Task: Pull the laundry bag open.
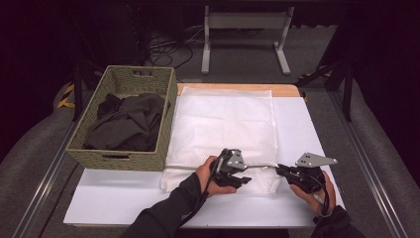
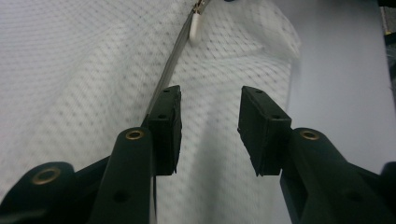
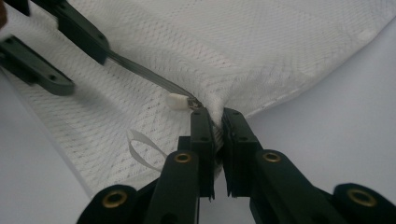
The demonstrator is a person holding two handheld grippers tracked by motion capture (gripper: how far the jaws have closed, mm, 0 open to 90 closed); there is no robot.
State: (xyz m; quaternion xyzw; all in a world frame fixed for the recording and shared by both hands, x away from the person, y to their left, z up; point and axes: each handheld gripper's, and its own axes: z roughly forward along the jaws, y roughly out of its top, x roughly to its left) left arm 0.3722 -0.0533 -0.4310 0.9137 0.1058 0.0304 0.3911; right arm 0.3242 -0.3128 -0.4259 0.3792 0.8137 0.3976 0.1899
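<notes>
Mesh bag (image 1: 225, 126) lies flat on the counter (image 1: 297, 124), zipper (image 3: 144, 72) mostly shut I think, my right hand-held gripper (image 3: 218, 116) pinching its corner, my left hand-held gripper (image 2: 209, 109) spread at the zipper, clothes (image 1: 126, 121) waiting in the basket (image 1: 119, 157).

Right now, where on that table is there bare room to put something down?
Free: the white tabletop in front of the woven basket, and the strip right of the mesh bag. Crowded: the bag's near edge, where both tools work.
</notes>
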